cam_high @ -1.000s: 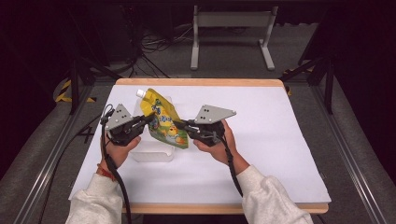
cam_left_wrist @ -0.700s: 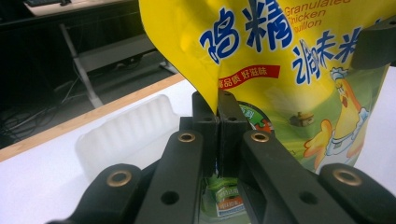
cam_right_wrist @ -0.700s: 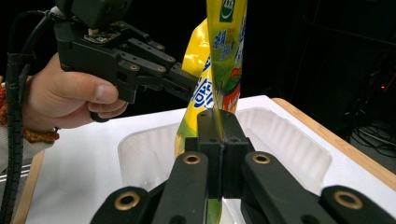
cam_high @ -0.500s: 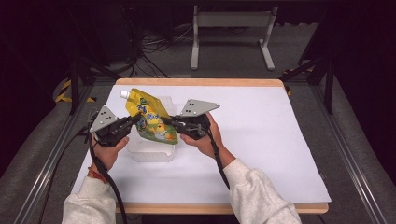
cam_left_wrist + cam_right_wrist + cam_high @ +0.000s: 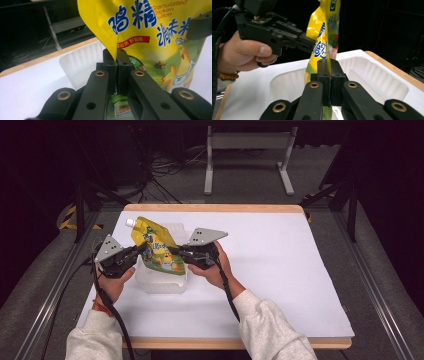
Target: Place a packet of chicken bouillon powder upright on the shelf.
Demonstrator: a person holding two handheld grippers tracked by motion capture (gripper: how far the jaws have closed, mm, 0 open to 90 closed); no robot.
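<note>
A yellow chicken-bouillon pouch (image 5: 159,251) with a white cap (image 5: 130,222) hangs tilted over a white plastic container (image 5: 162,282), cap toward the far left. My left gripper (image 5: 142,250) is shut on the pouch's left edge and my right gripper (image 5: 175,251) on its right edge. In the left gripper view the jaws (image 5: 117,58) pinch a fold of the pouch (image 5: 150,30) above the container (image 5: 80,62). In the right gripper view the jaws (image 5: 328,65) clamp the pouch (image 5: 322,32) edge-on over the container (image 5: 372,77), with the left gripper (image 5: 308,45) gripping its far side.
The container rests on a white sheet (image 5: 280,270) covering a wood-edged table (image 5: 215,208). A metal stand (image 5: 247,150) and cables lie on the floor beyond. A hand (image 5: 244,53) holds the left gripper.
Both grippers have carried the pouch leftward over the container and now hold it slightly lower. The container has stayed in place.
</note>
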